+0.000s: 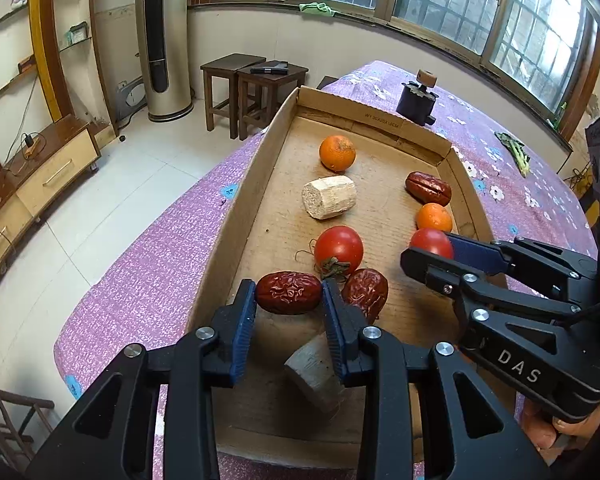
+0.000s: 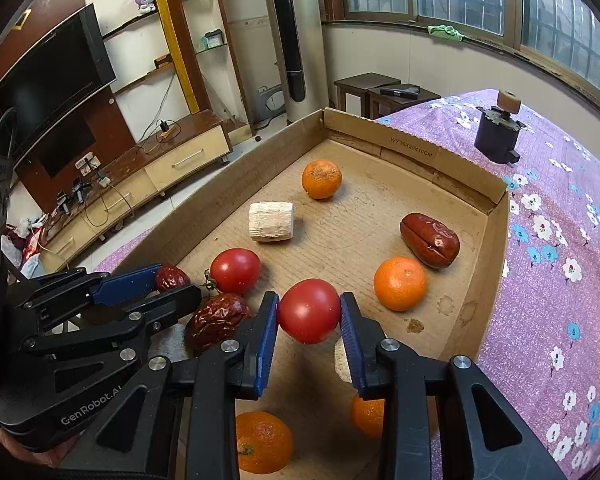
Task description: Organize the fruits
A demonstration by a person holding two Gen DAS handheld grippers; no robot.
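Wrinkled date clamped in left claw, tomato in right claw, pale chunk half hidden beneath.

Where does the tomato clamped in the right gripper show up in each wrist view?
Left wrist view: the tomato sits at right of centre, partly hidden behind the right gripper, just below a small orange.
Right wrist view: it is low at centre, clamped between the blue jaws.
Shared landmark: the pale wood block in the cardboard tray.
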